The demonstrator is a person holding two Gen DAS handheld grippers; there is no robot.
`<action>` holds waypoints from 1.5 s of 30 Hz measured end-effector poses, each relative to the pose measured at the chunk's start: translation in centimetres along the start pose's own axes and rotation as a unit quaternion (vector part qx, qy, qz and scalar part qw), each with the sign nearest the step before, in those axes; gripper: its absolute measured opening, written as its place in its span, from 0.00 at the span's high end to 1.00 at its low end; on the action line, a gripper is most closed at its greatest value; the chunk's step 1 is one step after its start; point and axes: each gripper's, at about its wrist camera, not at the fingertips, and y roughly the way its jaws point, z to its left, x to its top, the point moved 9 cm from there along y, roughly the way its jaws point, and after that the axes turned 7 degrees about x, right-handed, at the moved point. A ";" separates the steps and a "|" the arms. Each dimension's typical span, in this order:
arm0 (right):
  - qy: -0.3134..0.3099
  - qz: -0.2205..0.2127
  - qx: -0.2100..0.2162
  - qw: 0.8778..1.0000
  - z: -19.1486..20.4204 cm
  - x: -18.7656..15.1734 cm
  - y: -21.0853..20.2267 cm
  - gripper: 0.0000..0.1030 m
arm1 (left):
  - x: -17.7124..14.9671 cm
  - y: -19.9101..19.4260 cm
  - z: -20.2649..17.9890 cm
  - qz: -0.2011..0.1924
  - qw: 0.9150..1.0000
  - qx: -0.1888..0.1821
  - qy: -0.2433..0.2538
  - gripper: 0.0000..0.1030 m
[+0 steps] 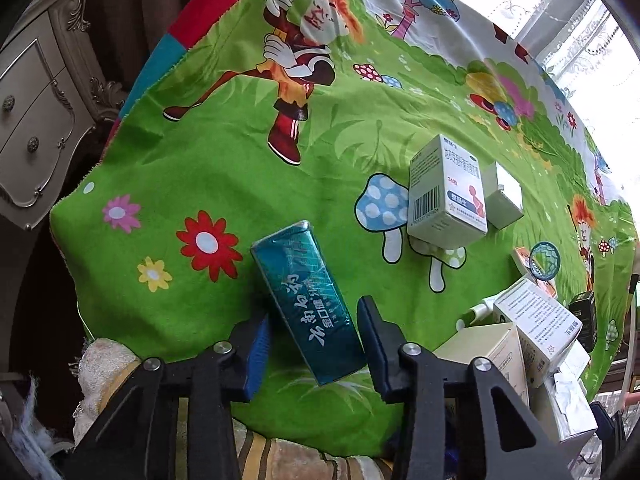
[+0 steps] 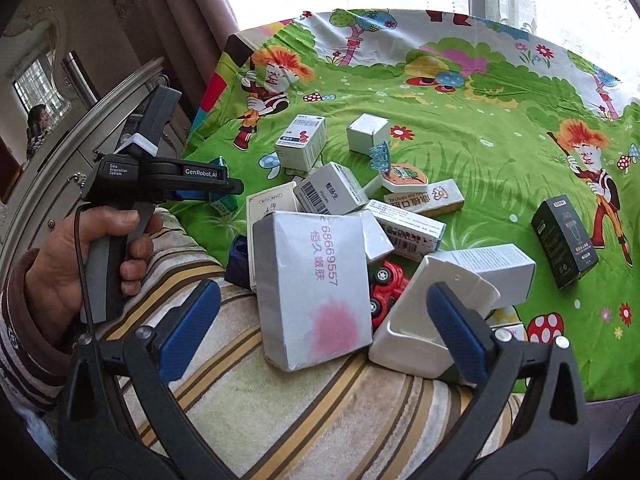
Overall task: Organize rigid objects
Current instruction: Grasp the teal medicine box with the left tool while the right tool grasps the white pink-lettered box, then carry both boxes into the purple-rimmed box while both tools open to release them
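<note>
A teal toothpaste box (image 1: 308, 304) lies on the green cartoon cloth (image 1: 224, 168) between the fingers of my left gripper (image 1: 314, 344). The jaws are open and stand a little off the box on both sides. A white medicine box (image 1: 446, 196) stands further back on the right. In the right wrist view my right gripper (image 2: 324, 320) is open and empty over a large white box with pink print (image 2: 316, 288) at the near side of a pile of boxes. My left gripper (image 2: 208, 190) shows there at the left, held in a hand.
The pile holds several white boxes (image 2: 404, 228), a red toy car (image 2: 386, 284) and a white plastic holder (image 2: 424, 320). A black box (image 2: 564, 236) stands at the right. A striped blanket (image 2: 304, 408) lies in front. A carved dresser (image 1: 36, 120) stands at the left.
</note>
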 end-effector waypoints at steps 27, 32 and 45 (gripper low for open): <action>0.016 0.033 0.057 0.998 0.1 -0.3 2.6 0.27 | -2.0 -7.6 -1.8 -0.116 0.991 -0.068 0.005 0.70; 0.015 0.002 0.048 0.999 0.7 -0.2 0.8 0.27 | -3.3 -9.6 -2.8 -0.140 0.987 -0.082 0.019 0.70; 0.065 -0.075 -0.001 0.995 -1.6 -2.8 -7.1 0.27 | -8.3 -13.6 -9.1 -0.152 0.971 -0.156 0.093 0.70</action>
